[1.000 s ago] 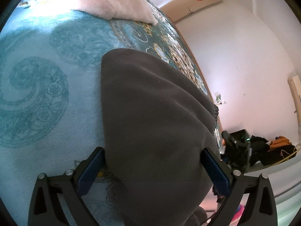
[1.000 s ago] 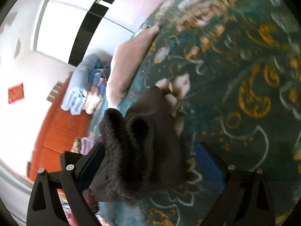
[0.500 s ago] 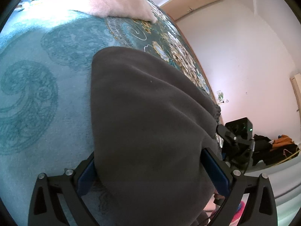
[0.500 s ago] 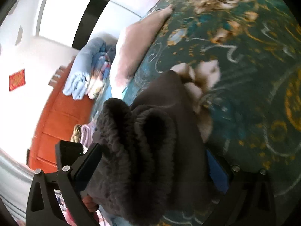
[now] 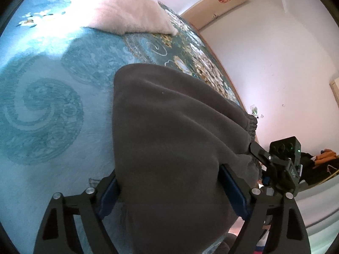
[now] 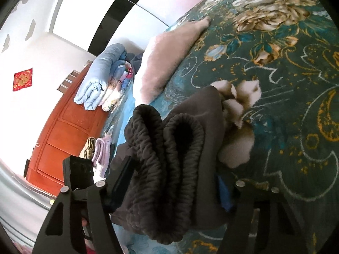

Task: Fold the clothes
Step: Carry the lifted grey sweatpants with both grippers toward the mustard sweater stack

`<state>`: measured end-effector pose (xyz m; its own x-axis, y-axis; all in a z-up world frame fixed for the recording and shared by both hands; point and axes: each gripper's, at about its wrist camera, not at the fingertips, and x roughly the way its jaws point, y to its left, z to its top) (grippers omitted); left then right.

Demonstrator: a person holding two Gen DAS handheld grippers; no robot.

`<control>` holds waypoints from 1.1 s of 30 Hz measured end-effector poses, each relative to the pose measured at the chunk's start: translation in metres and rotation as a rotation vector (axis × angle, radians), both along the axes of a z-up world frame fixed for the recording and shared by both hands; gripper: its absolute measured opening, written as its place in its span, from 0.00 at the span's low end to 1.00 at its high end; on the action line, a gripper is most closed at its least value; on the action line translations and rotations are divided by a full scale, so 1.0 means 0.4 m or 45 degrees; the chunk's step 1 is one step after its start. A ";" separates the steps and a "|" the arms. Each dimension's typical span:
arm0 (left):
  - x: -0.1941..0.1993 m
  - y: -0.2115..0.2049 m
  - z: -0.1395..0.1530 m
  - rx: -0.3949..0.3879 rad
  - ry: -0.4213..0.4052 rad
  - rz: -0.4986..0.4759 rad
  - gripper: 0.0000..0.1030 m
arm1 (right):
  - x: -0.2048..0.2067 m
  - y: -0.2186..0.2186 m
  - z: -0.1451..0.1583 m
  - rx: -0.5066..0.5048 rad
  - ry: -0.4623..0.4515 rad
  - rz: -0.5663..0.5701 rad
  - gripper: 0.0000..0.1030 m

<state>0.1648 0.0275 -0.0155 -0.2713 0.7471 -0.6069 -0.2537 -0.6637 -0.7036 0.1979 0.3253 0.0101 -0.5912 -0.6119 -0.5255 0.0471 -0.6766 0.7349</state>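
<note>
A dark grey fleece garment (image 5: 169,127) lies folded on the patterned teal bedspread (image 5: 42,105). My left gripper (image 5: 170,192) straddles its near end; the jaws are closing and both blue pads touch the cloth. In the right wrist view the garment's gathered elastic waistband (image 6: 169,148) is bunched between the fingers of my right gripper (image 6: 171,184). Those jaws are closing too and press the bundle from both sides. The right gripper (image 5: 281,165) also shows at the garment's far right end in the left wrist view.
A white fluffy pillow (image 5: 122,6) lies at the far end of the bed (image 6: 286,84). Rolled quilts (image 6: 99,80) are stacked beside an orange wooden cabinet (image 6: 63,137). A white wall and a pile of dark clothes (image 5: 317,158) lie beyond the bed's right edge.
Both pairs of jaws have narrowed onto the garment. The right gripper has come further in around the waistband, which now bulges between its fingers and looks slightly raised.
</note>
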 end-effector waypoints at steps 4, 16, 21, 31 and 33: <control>0.011 -0.044 0.028 0.028 0.027 0.022 0.85 | 0.022 -0.030 0.029 0.005 0.018 0.008 0.65; 0.034 -0.384 0.249 0.031 0.258 0.165 0.85 | -0.017 -0.329 0.206 0.001 0.182 0.165 0.65; 0.016 -0.599 0.365 -0.033 0.320 0.217 0.85 | -0.090 -0.525 0.288 -0.047 0.241 0.281 0.65; -0.021 -1.018 0.491 -0.050 0.389 0.406 0.85 | -0.253 -0.922 0.362 -0.149 0.205 0.449 0.65; -0.032 -1.085 0.484 -0.038 0.374 0.447 0.85 | -0.279 -0.994 0.360 -0.148 0.190 0.478 0.65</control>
<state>0.1518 -0.4066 0.1783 -0.6687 0.5625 -0.4862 -0.1956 -0.7640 -0.6149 0.0864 -0.0725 0.1542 -0.3804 -0.8495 -0.3656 0.3859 -0.5050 0.7720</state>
